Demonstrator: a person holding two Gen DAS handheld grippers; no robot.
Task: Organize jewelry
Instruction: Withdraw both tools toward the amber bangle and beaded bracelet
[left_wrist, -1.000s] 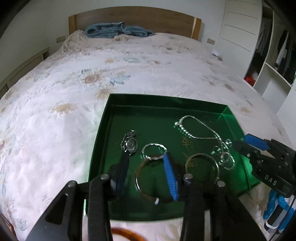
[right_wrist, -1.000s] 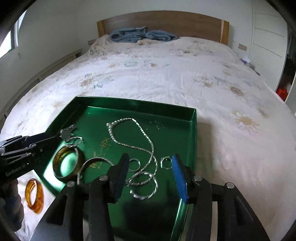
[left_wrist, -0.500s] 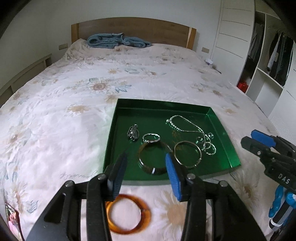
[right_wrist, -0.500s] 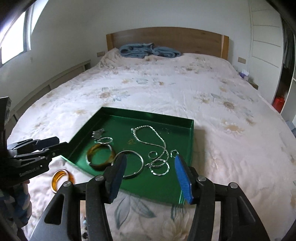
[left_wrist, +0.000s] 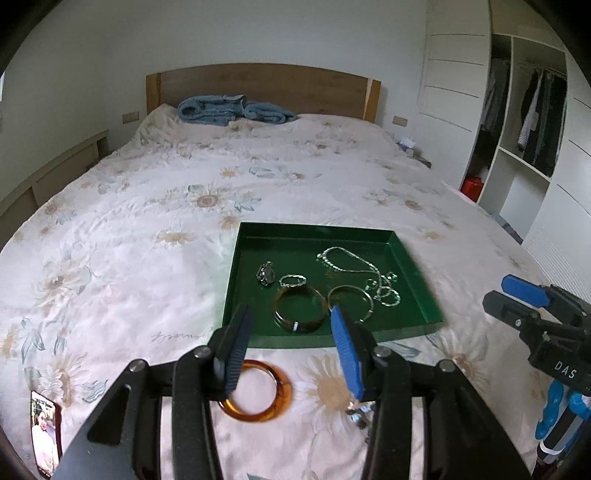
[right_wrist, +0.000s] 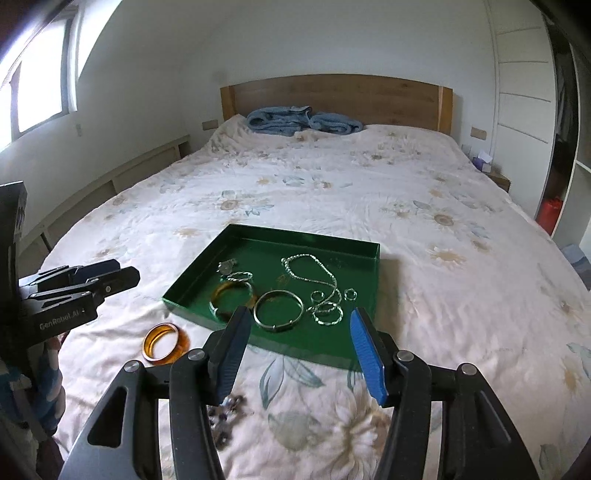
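Near the foot edge of the bed (left_wrist: 147, 229), we find the green tray (left_wrist: 424, 295) resting flat on the floral cover, its low walls keeping loose pieces from sliding into the soft bedding. Inside it lie a silver chain (left_wrist: 351, 264), several small rings (left_wrist: 386, 291), a plain silver bangle (left_wrist: 351, 301), a brown tortoiseshell bangle (left_wrist: 299, 310), a twisted silver ring (left_wrist: 292, 280) and a dark brooch-like piece (left_wrist: 266, 274); these lie close together in the tray's near half, some touching.

Two items remain outside the tray. An amber bangle (left_wrist: 258, 391), translucent orange and lying flat, sits on the cover just beside the tray's near-left corner. A small beaded piece (right_wrist: 227, 413), dark and blurred, lies nearer the foot edge; we cannot tell what it is.

We hold the left gripper (left_wrist: 291, 354) above the amber bangle with the jaws spread wide and nothing between them. We hold the right gripper (right_wrist: 301, 354) over the tray's near wall, likewise spread and empty. We judge the left gripper well placed to collect the amber bangle next. Its smooth, rigid rim probably calls for a grip across one side of the ring.
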